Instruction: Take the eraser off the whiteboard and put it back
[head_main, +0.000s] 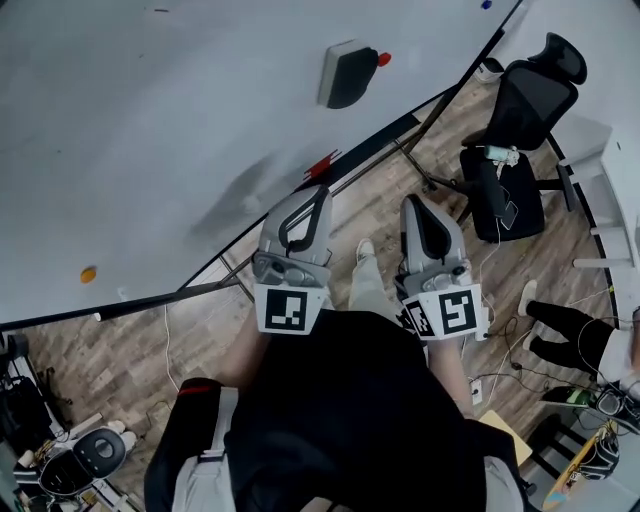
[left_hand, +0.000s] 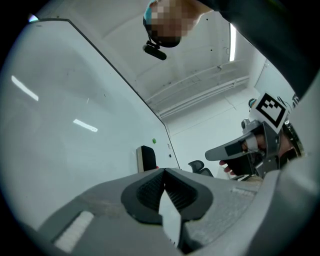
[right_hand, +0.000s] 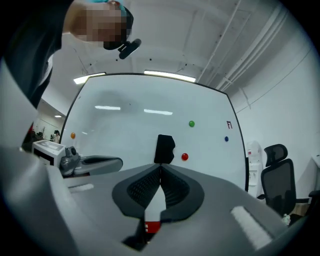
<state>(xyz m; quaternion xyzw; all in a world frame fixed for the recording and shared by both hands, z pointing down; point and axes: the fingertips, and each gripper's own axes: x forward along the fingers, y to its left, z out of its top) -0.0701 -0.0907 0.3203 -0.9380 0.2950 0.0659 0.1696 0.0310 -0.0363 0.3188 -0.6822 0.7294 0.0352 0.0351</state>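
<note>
Closest to me, my left claw (head_main: 316, 196), grey plastic with a white cube of black square markers at its back, is pressed together. In the left gripper view its ribbed black pads meet at the tip with nothing between them. My right claw (head_main: 413, 206), built the same way, is held just beside it. Its pads are also closed on each other and hold nothing. Both claws point ahead at about the same height, a little apart, and neither touches the board.

Below them is the brown wood-plank floor (head_main: 385, 225). Past that is the dark ledge along the board's lower edge, where a red marker pen (head_main: 322, 165) lies.

The big white whiteboard (head_main: 150, 120) fills the space in front of me. The eraser (head_main: 347, 75), a black felt block with a pale grey back, sits flat on the board's surface well beyond both claws. In the right gripper view it lines up just above that claw's closed tips. A small round red magnet (head_main: 383, 59) sits just beside the eraser, on its right. A round green magnet (right_hand: 191, 123) sits higher on the board, and a round blue magnet (right_hand: 226, 139) is near the right edge. A round orange magnet (head_main: 88, 274) is far off to the left.

Beyond the board's right edge is a black mesh office chair (head_main: 520, 120).
</note>
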